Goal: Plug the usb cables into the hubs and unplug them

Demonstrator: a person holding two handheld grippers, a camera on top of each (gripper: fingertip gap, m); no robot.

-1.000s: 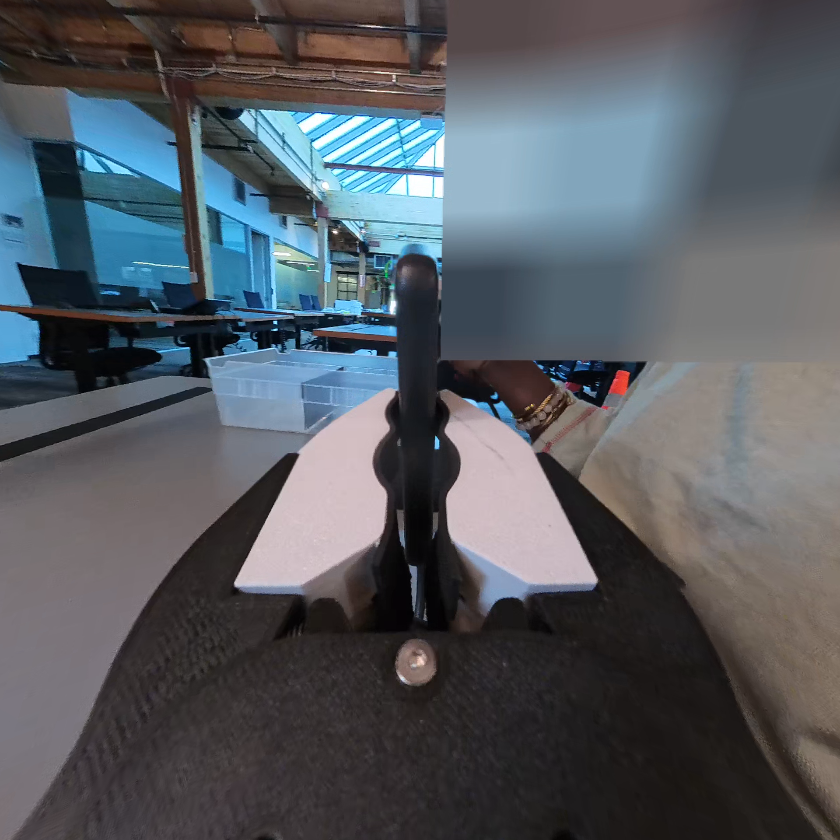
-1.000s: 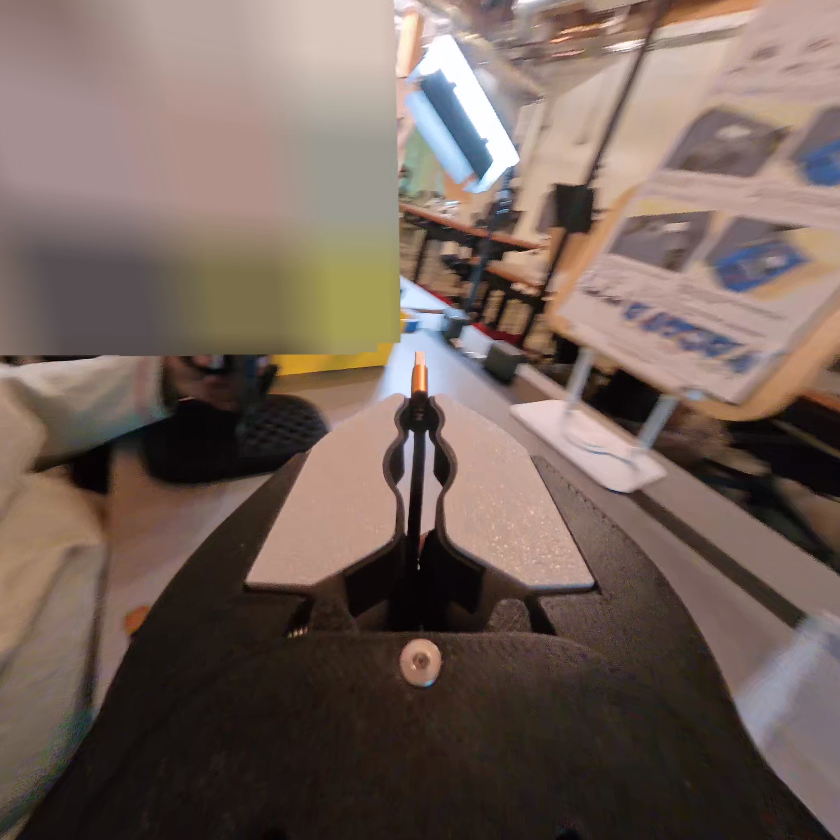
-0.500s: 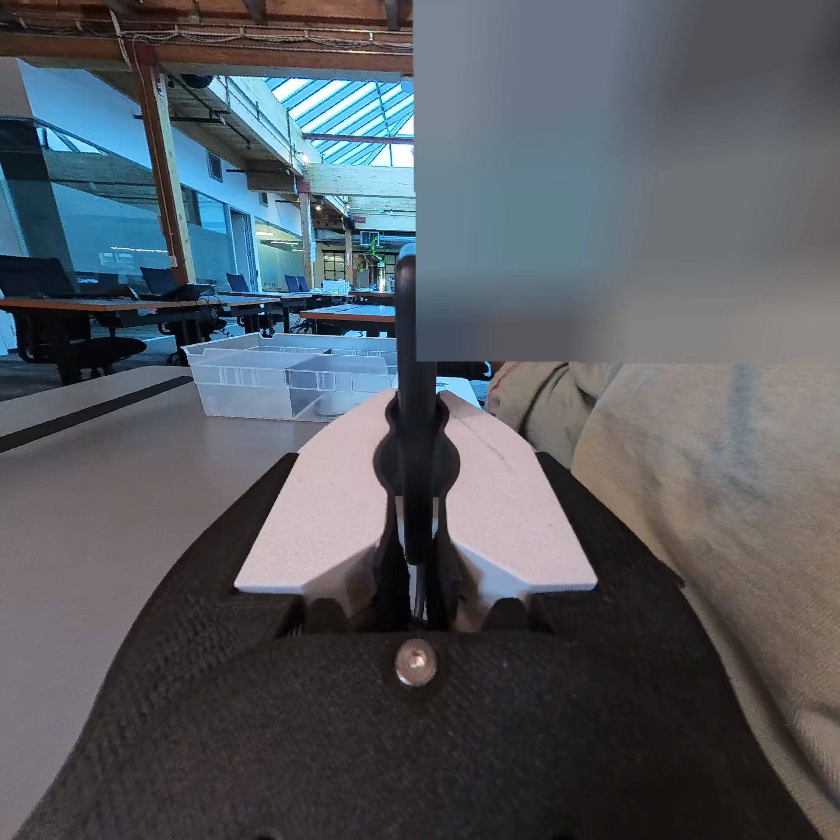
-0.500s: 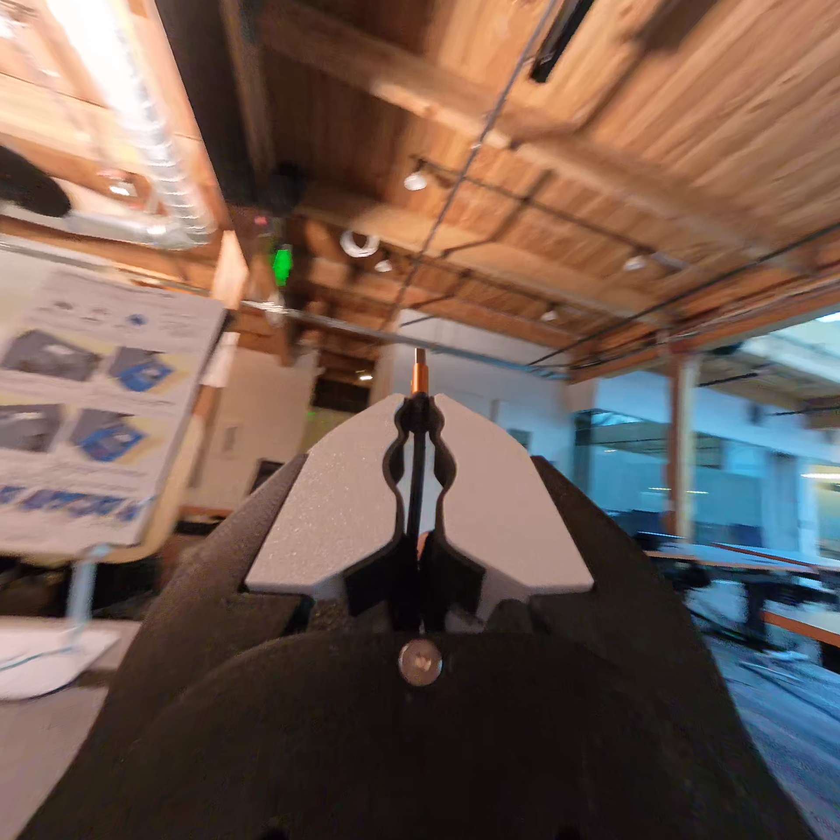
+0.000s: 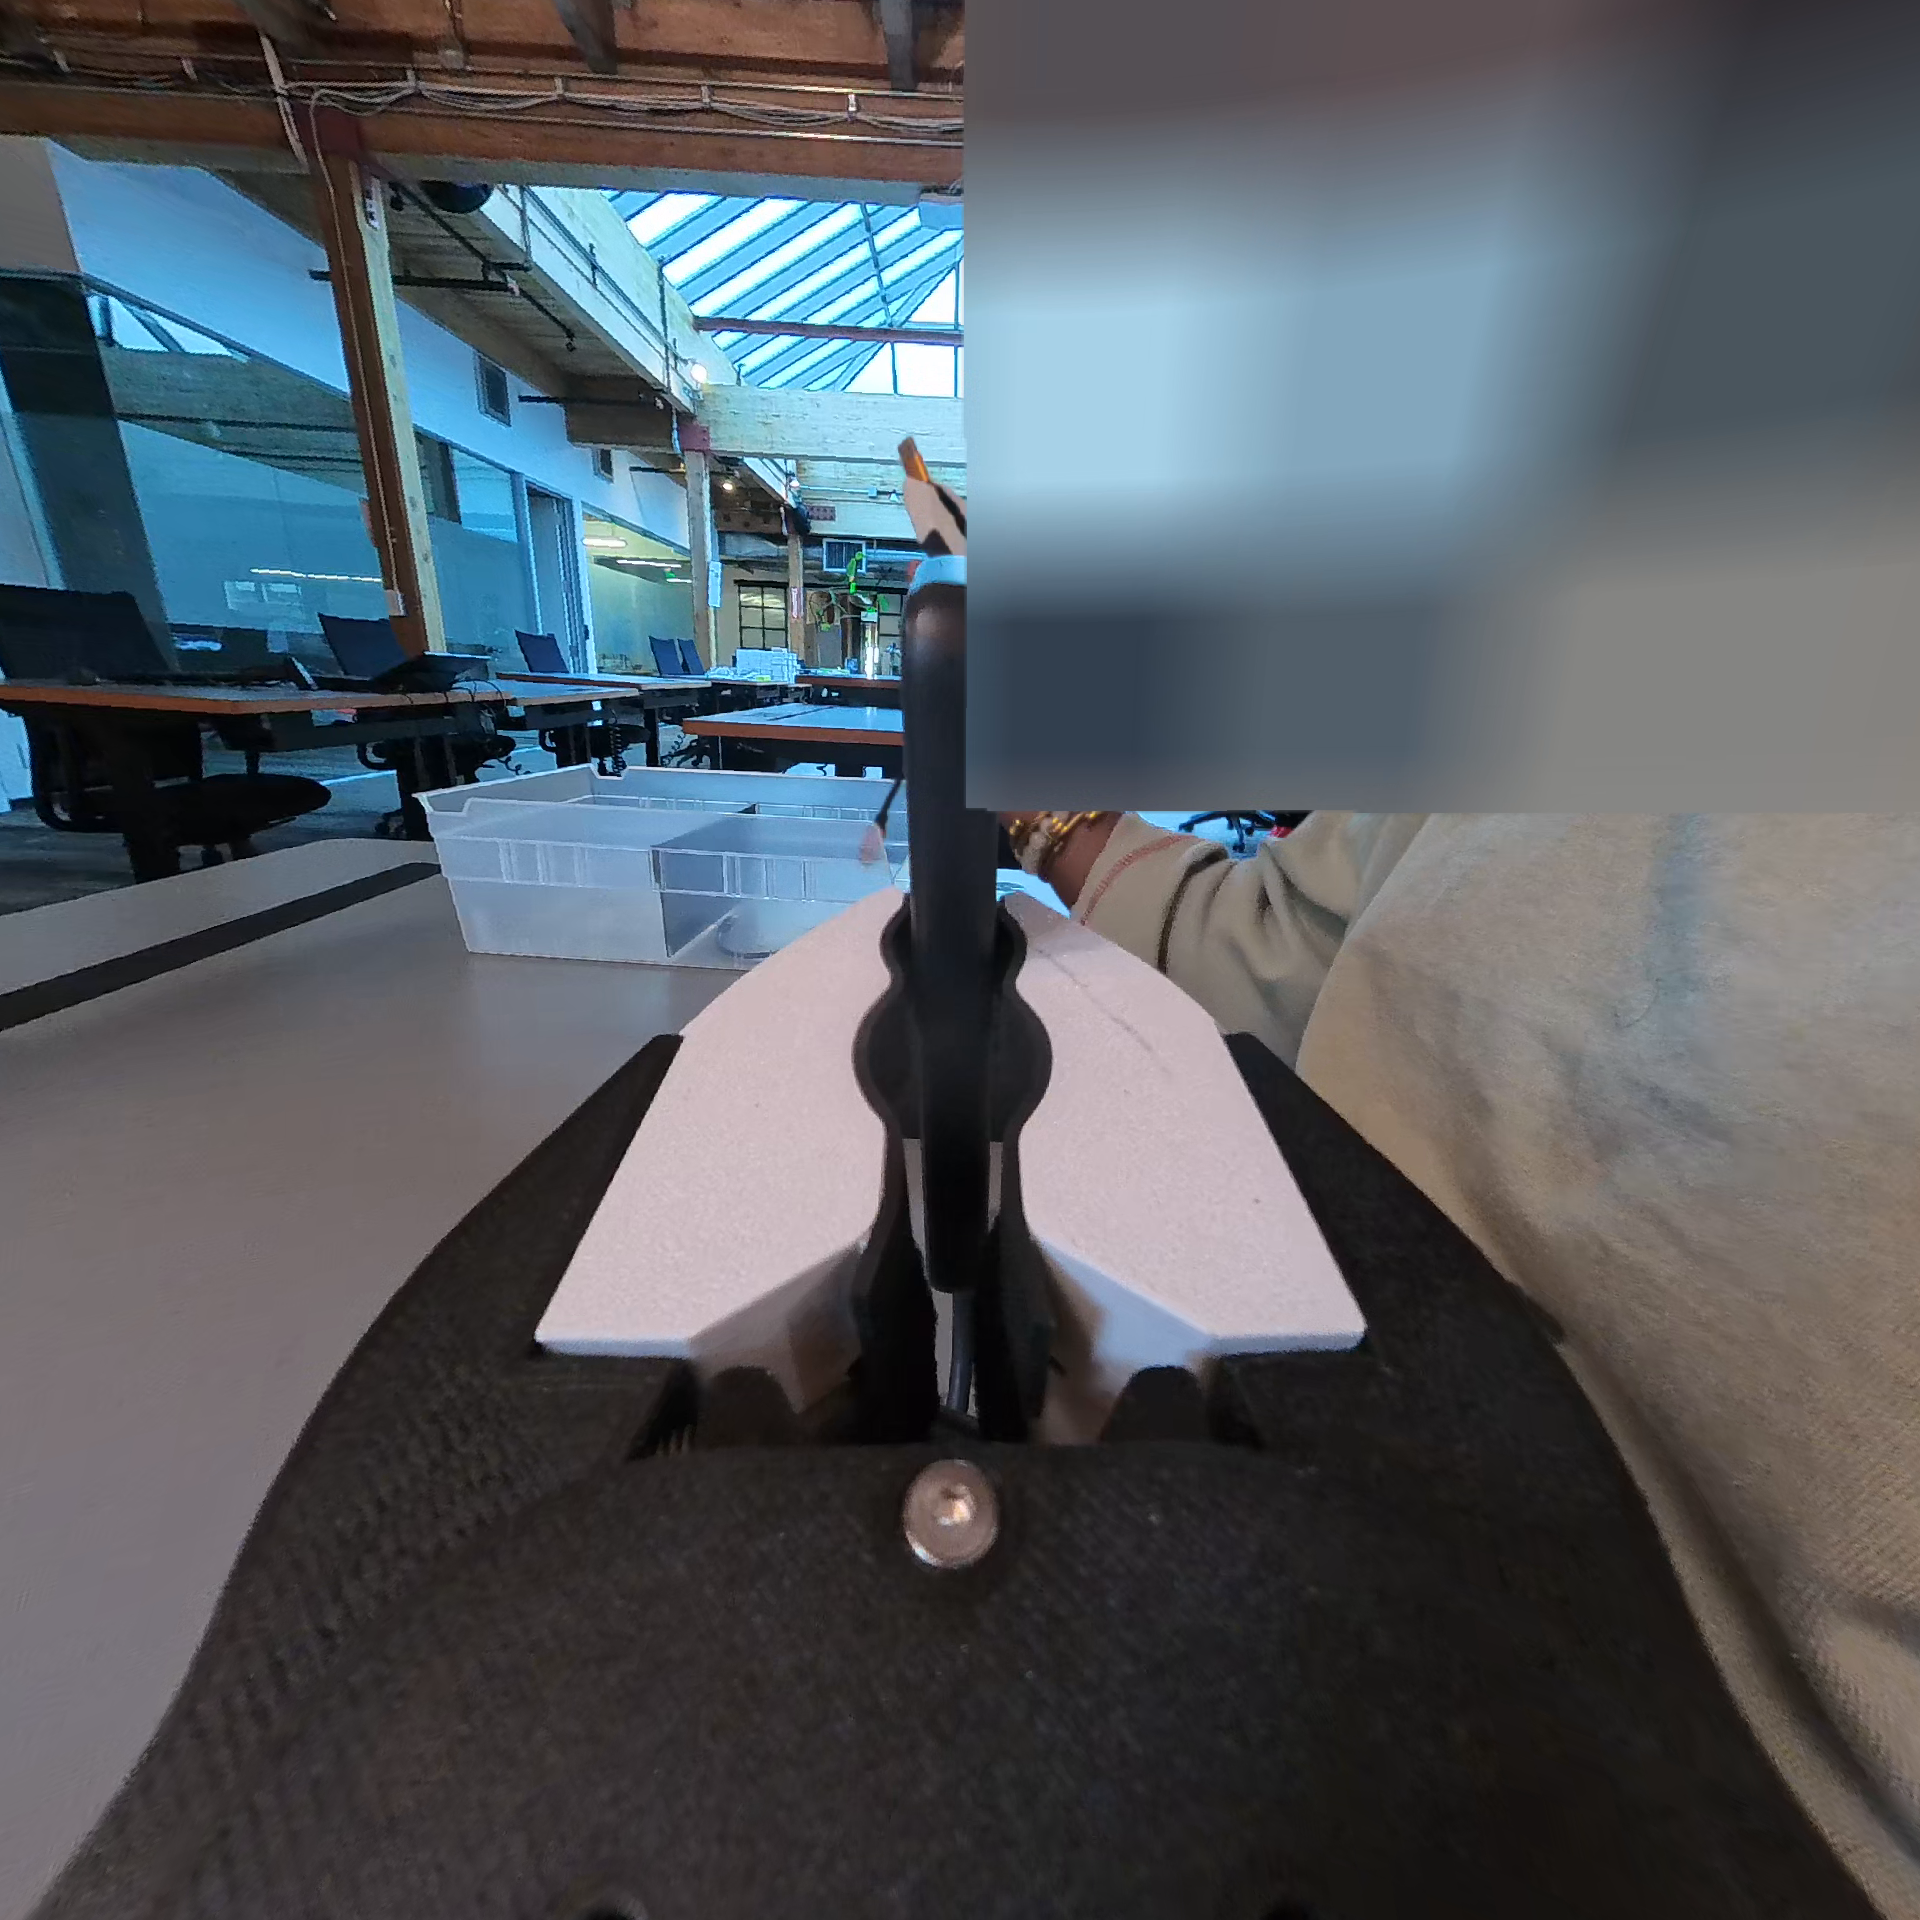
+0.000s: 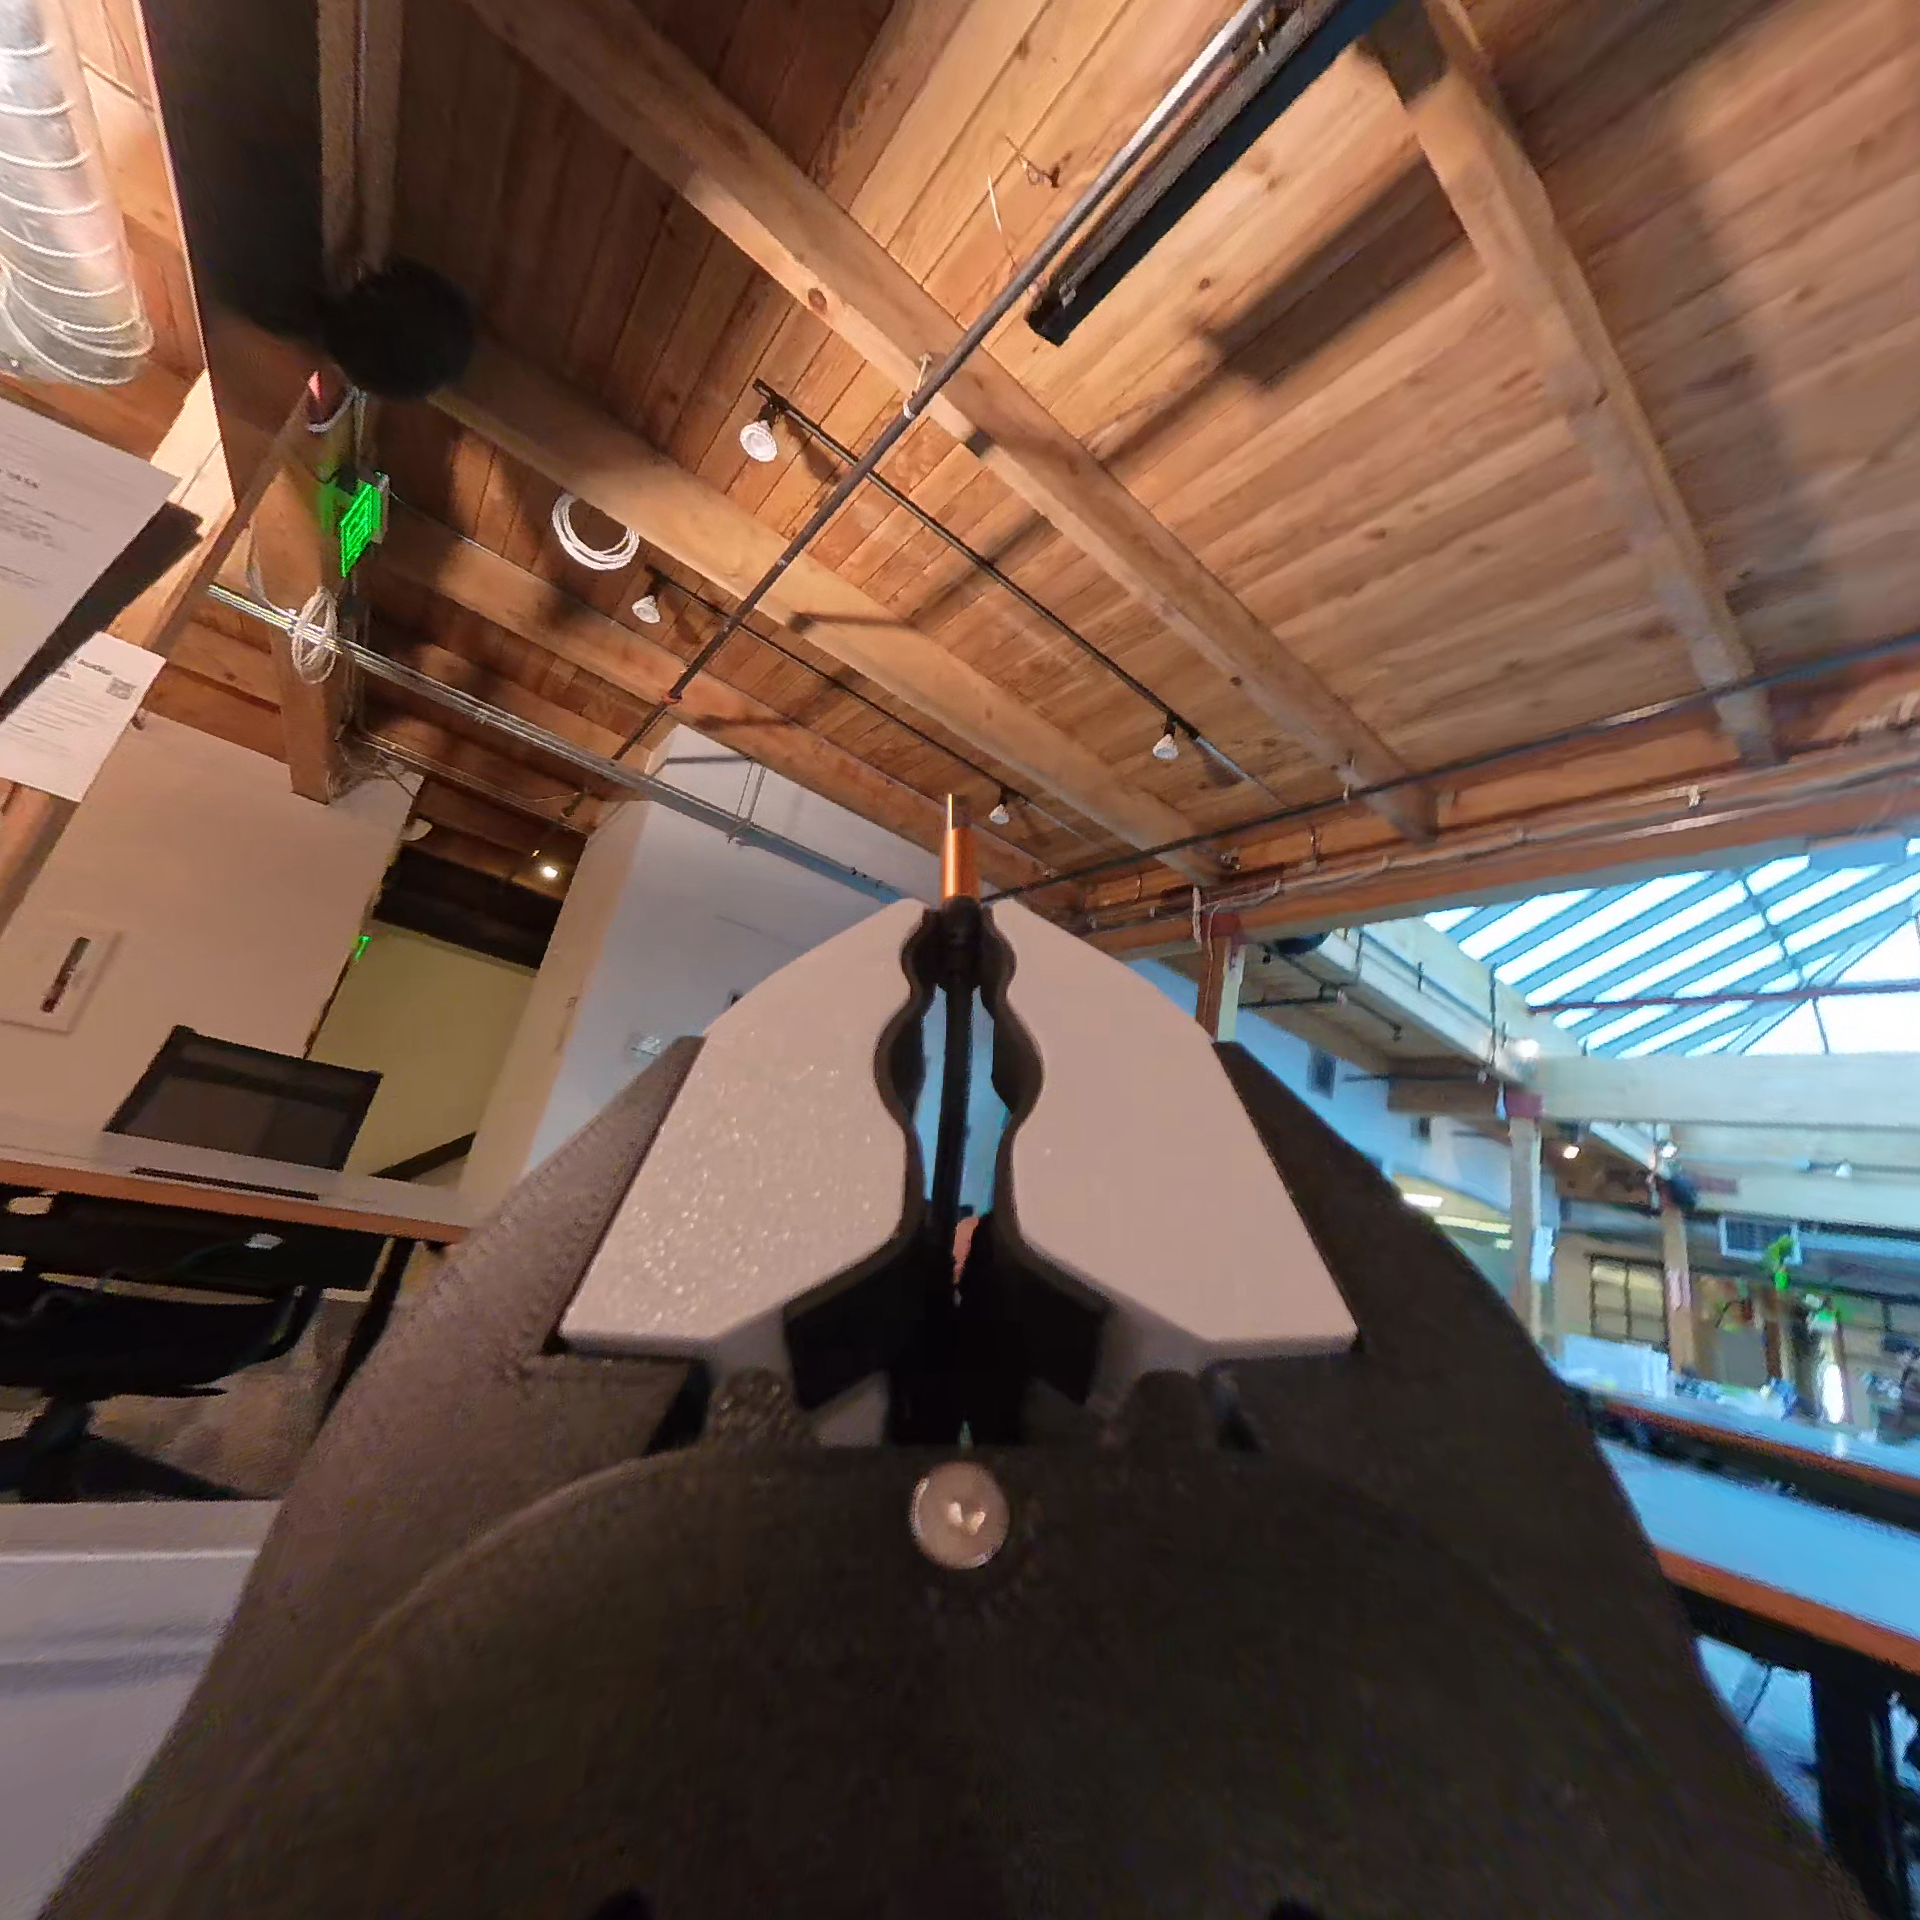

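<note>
In the left wrist view my left gripper point(image 5: 951, 914) is shut on a slim black usb hub point(image 5: 940, 727), held edge-on and jutting past the fingertips; a thin black cable leaves its near end between the fingers. My right gripper point(image 6: 956, 925) is shut on a thin black usb cable with an orange metal plug point(image 6: 956, 862) sticking out past the fingertips. It points up at the wooden ceiling. In the left wrist view the right gripper's tip point(image 5: 935, 514) and its plug point(image 5: 912, 457) show just above the hub's far end, apart from it.
A clear plastic divided tray point(image 5: 623, 862) stands on the grey table point(image 5: 260, 1091) beyond the left gripper. A person's sleeve point(image 5: 1195, 894) and torso point(image 5: 1610, 1195) fill the right side. Office desks point(image 6: 208, 1184) and chairs stand farther off.
The right gripper has swung from level over the table up toward the ceiling, still holding the plug. Its tip now shows above the hub in the left wrist view. The left gripper has barely moved.
</note>
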